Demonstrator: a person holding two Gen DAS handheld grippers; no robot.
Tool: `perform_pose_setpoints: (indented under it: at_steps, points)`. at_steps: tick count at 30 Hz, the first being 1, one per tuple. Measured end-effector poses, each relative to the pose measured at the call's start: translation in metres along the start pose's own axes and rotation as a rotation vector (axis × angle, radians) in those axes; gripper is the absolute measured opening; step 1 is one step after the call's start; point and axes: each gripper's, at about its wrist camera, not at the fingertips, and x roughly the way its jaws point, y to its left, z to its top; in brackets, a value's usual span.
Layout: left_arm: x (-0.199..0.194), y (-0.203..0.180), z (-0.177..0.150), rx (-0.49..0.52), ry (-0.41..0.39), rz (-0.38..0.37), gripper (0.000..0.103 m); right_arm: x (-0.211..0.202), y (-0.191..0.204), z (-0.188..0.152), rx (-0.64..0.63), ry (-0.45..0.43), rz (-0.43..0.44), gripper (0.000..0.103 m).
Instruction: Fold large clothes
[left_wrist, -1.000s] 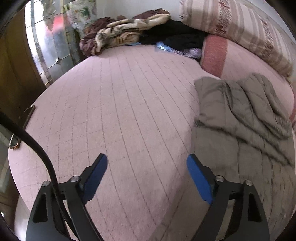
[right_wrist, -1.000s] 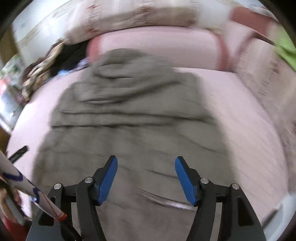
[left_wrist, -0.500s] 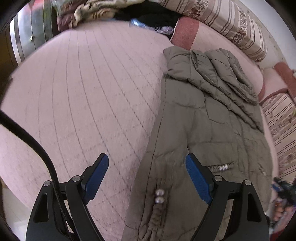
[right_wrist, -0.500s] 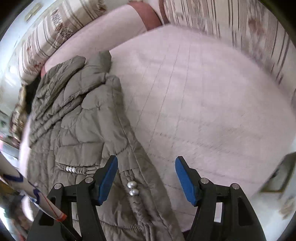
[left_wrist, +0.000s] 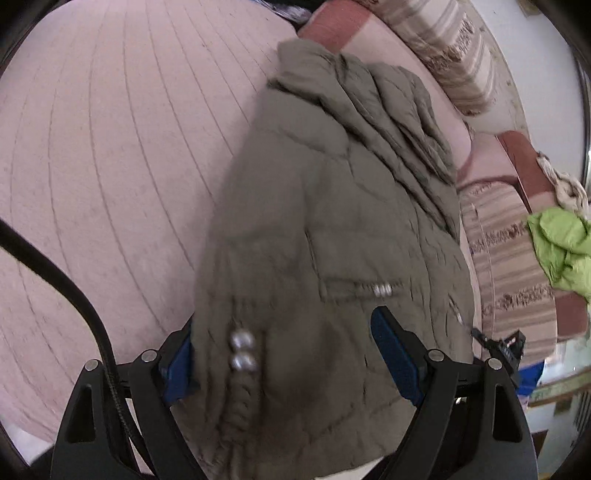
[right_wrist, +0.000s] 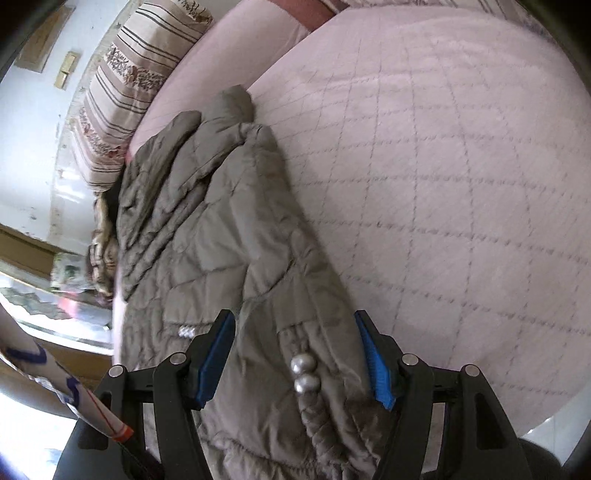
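An olive-grey quilted jacket (left_wrist: 332, 206) lies lengthwise on a pink quilted bed (left_wrist: 110, 147), hood end far from me. It also shows in the right wrist view (right_wrist: 221, 229). My left gripper (left_wrist: 284, 365) is open, its blue pads on either side of the jacket's near hem by a braided cord with silver beads (left_wrist: 240, 350). My right gripper (right_wrist: 293, 365) is open and straddles the hem's other corner, with another beaded cord (right_wrist: 304, 373) between its jaws. Neither gripper has closed on the fabric.
Striped pillows (left_wrist: 454, 55) line the bed's far side. A bright green cloth (left_wrist: 561, 251) lies at the right. The bed's pink cover (right_wrist: 443, 184) stretches to the right of the jacket. A striped pillow (right_wrist: 122, 85) and crumpled clothes (right_wrist: 101, 254) lie beyond the jacket.
Both grippers have moved down and in toward the jacket's near hem. The hem now sits between the jaws of each. Both stay open.
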Motion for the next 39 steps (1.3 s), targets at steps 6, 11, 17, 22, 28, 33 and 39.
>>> perform_pose_setpoints:
  at_steps: [6,11,17,22,28,33,39]
  points:
    - [-0.012,0.005,-0.025,-0.009,0.000,-0.060,0.085,-0.008,-0.007,-0.018,0.021,0.071,0.074,0.070]
    - [-0.014,0.012,-0.034,0.001,-0.012,-0.123,0.085,-0.012,-0.007,-0.039,-0.002,0.138,0.089,0.070]
    - [-0.005,0.009,-0.040,0.005,0.013,-0.215,0.085,0.001,0.001,-0.063,-0.017,0.155,0.122,0.070]
    - [0.008,-0.012,-0.046,0.096,0.026,-0.177,0.085,0.017,0.003,-0.077,0.023,0.150,0.241,0.070]
    - [0.012,-0.013,-0.050,0.059,-0.004,-0.106,0.075,0.025,0.022,-0.097,-0.041,0.155,0.197,0.057]
    - [0.007,-0.021,-0.050,0.008,-0.013,0.089,0.033,0.020,0.027,-0.098,-0.020,0.123,0.157,0.033]
    - [-0.023,-0.051,-0.047,0.026,-0.074,0.126,0.019,-0.010,0.048,-0.099,-0.072,0.064,0.167,0.025]
